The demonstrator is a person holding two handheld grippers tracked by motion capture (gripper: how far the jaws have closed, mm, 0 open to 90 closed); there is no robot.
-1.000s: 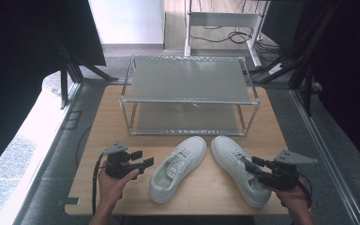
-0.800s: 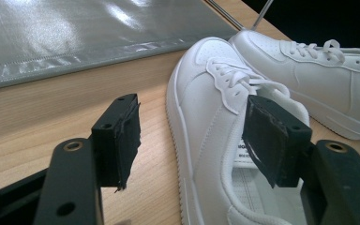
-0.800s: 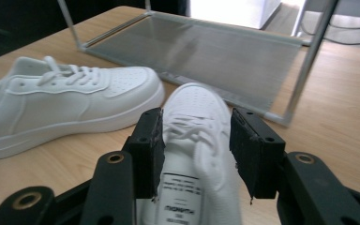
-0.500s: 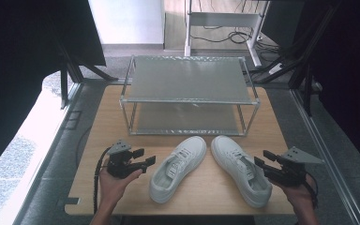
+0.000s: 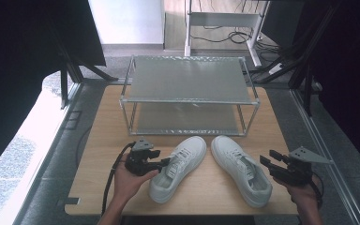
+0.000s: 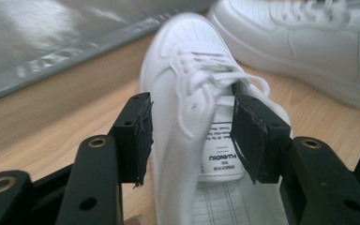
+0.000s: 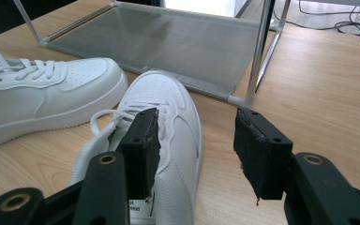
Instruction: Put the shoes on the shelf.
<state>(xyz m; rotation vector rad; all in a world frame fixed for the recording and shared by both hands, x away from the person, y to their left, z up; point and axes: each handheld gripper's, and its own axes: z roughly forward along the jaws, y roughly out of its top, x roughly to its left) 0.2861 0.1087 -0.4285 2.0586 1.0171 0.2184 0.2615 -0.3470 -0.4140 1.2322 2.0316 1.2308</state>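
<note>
White leather is sitting between my left claw point(image 6: 190, 136), the left shoe point(image 5: 178, 168) lying on the wooden table point(image 5: 98, 140) with its toe towards the metal rack point(image 5: 187, 93). My left jaws have just been closing, one outside the shoe's side wall and one over the tongue, but the pads are not pressing on it. I am holding my right claw point(image 7: 197, 150) at the right shoe point(image 5: 241, 168), jaws apart and just been opening, one over the shoe's collar and one over bare wood. Both shoes are lying side by side, toes near the rack.
</note>
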